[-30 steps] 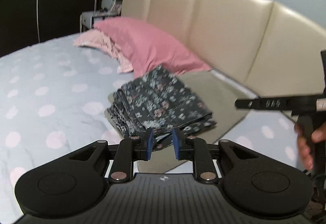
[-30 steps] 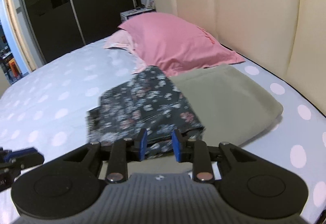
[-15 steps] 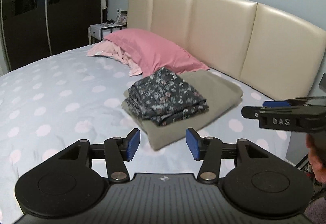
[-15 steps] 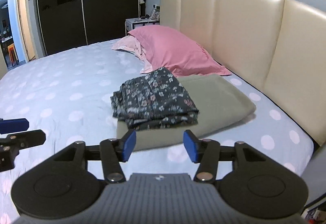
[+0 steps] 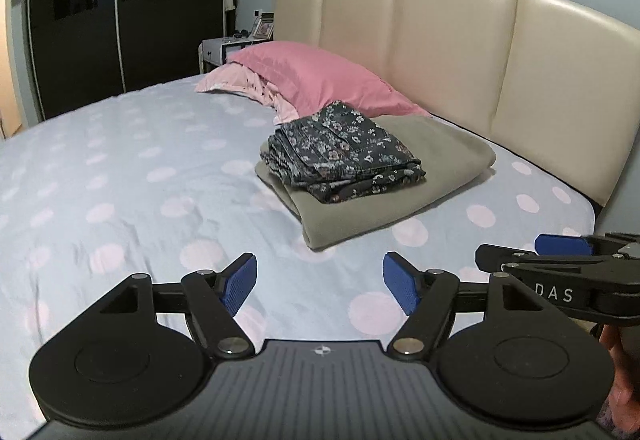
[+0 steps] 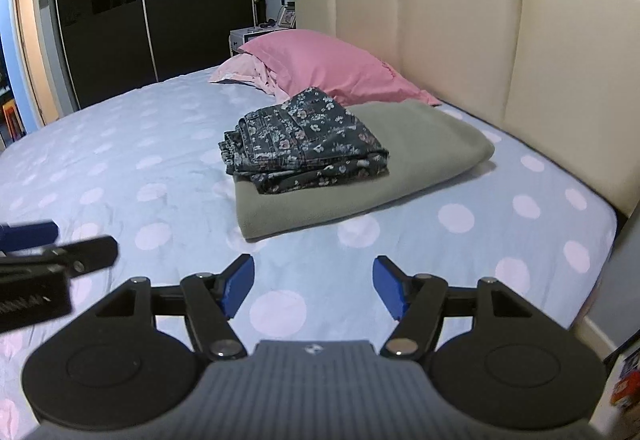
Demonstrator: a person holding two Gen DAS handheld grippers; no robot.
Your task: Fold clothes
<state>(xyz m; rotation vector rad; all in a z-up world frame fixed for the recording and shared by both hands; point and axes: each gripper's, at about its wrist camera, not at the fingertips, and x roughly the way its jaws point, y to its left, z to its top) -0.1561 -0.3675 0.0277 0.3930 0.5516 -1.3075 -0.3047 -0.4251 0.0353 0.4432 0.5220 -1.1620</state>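
Observation:
A folded dark floral garment (image 5: pixel 344 152) lies on top of a folded grey-green garment (image 5: pixel 436 168) on the bed; both also show in the right wrist view, the floral one (image 6: pixel 304 144) on the grey-green one (image 6: pixel 420 156). My left gripper (image 5: pixel 319 282) is open and empty, held back above the sheet well short of the pile. My right gripper (image 6: pixel 313 286) is open and empty, also well back from the pile. The right gripper shows side-on at the right edge of the left wrist view (image 5: pixel 560 268).
The bed has a light blue sheet with pink dots (image 5: pixel 120 180). Pink pillows (image 5: pixel 312 80) lie against a cream padded headboard (image 5: pixel 460 52). A nightstand (image 5: pixel 228 48) and dark wardrobe doors (image 5: pixel 120 8) stand behind. The mattress edge (image 6: pixel 600 240) drops off at the right.
Both grippers opened, letting go of the floral garment, and pulled back and up from the pile. The floral garment now rests folded on the grey-green one.

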